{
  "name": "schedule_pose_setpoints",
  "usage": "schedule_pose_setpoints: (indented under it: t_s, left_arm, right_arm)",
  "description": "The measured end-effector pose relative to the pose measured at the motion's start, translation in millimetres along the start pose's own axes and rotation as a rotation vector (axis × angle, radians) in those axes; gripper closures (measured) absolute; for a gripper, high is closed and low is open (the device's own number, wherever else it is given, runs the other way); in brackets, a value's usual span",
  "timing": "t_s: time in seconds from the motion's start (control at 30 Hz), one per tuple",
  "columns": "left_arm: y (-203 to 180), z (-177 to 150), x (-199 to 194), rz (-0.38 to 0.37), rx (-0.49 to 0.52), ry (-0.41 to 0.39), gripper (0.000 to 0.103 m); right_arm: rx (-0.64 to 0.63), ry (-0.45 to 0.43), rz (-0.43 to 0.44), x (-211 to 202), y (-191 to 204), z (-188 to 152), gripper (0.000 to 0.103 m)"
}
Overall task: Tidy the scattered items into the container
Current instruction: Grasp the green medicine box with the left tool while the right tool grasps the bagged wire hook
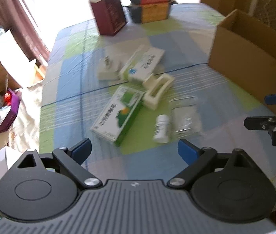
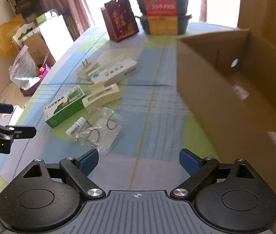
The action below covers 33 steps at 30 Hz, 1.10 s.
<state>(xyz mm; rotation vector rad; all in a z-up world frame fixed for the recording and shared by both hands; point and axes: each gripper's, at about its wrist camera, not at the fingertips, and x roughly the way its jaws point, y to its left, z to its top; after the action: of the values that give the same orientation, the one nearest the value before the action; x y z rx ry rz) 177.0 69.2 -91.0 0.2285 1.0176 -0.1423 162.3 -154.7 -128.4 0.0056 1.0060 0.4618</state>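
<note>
The scattered items lie in a loose cluster in the middle of the checked tablecloth (image 1: 75, 81). The green medicine box (image 1: 118, 115) lies flat at the near edge of the cluster, with a small white bottle (image 1: 161, 129) on its side just to its right, touching a clear plastic packet (image 2: 102, 130) that holds wire hooks. Beyond the green box rests a cream clip-shaped piece (image 1: 158, 88), then a white box with a blue mark (image 1: 143, 66), and beside that a white plug adapter (image 2: 85, 69) with its prongs pointing up. The open cardboard box (image 1: 255, 62) stands on the right side of the table, well apart from the cluster.

The left gripper (image 1: 135, 151) hovers above the near edge of the table, aimed forward and down toward the green box and bottle. Its blue-padded fingers (image 1: 82, 149) are spread wide, holding and touching nothing. The right gripper (image 2: 138, 160) is held level with it to the right, over bare cloth between the packet and the cardboard box, its jaws likewise spread wide and empty.

At the far end of the table stand a dark red carton (image 1: 108, 11) and two stacked dark trays with red and yellow labels (image 2: 163, 13).
</note>
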Motion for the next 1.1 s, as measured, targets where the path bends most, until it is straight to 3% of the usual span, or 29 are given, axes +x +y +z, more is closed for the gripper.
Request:
schedule_pose_setpoints:
  t_s: [0.1, 0.3, 0.5, 0.63, 0.67, 0.7, 0.73, 1.1]
  left_arm:
    - [12.2, -1.1, 10.0, 0.017, -0.028, 0.009, 0.010]
    - [33.3, 0.2, 26.9, 0.051, -0.083, 0.015, 0.010]
    - [51.2, 0.9, 42.0, 0.076, -0.130, 0.027, 0.010]
    - [56.6, 3.0, 48.8, 0.081, -0.139, 0.026, 0.010]
    - [57.2, 3.9, 50.0, 0.082, -0.137, 0.024, 0.011]
    - [57.6, 4.9, 51.3, 0.081, -0.134, 0.021, 0.011]
    - [58.0, 6.2, 53.0, 0.079, -0.129, 0.019, 0.011]
    - [47.1, 33.1, 90.0, 0.012, 0.071, 0.024, 0.011]
  right_arm:
    - [0.039, 0.004, 0.059, 17.4, 2.1, 8.1, 0.008]
    - [0.090, 0.000, 0.082, 51.3, 21.3, 26.5, 0.008]
    - [0.158, -0.017, 0.043, 82.7, 34.1, 36.1, 0.008]
    - [0.153, 0.000, -0.030, 100.6, 38.4, 40.5, 0.009]
    - [0.141, 0.012, -0.052, 102.5, 37.9, 40.1, 0.013]
    - [0.139, 0.019, -0.033, 102.3, 34.7, 38.1, 0.023]
    - [0.137, 0.027, -0.013, 102.0, 31.4, 36.1, 0.025]
    - [0.043, 0.072, -0.006, 70.7, -22.0, 15.7, 0.025]
